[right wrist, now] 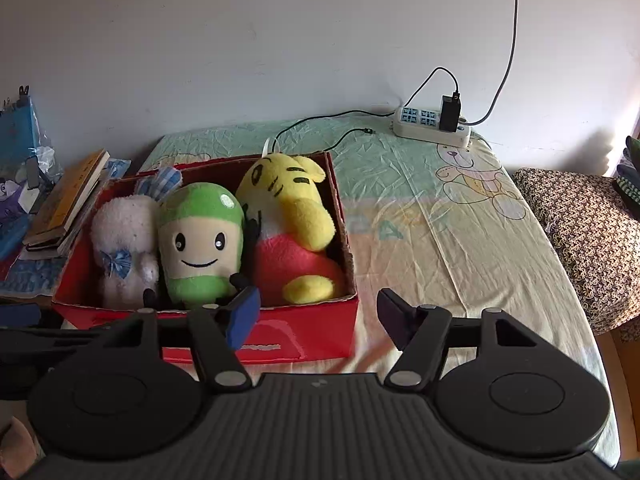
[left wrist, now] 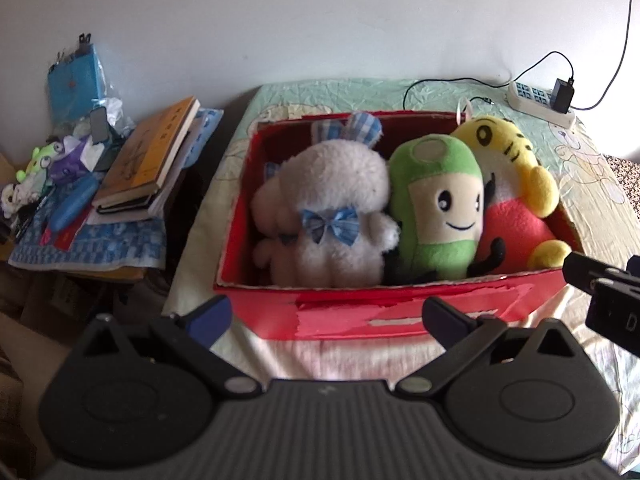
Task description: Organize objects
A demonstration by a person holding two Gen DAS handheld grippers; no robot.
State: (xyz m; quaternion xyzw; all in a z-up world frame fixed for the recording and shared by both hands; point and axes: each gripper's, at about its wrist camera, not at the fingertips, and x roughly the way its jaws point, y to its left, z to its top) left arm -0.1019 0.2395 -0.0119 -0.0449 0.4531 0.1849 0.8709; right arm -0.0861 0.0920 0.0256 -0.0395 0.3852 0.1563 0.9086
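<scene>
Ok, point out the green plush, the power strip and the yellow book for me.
green plush (right wrist: 200, 244): right wrist view, on its cream face.
power strip (right wrist: 420, 126): right wrist view, on its white body beside the black adapter.
yellow book (left wrist: 154, 150): left wrist view, on its front cover.

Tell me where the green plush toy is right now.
The green plush toy stands in the middle of the red box, between the white plush and the yellow tiger plush.

The white plush (left wrist: 324, 216) faces away inside the red box (left wrist: 400, 312), its face hidden, and the green plush (left wrist: 436, 208) covers part of the yellow plush (left wrist: 508, 184). Left of the box, the clutter pile (left wrist: 48, 184) is too small to sort out.
</scene>
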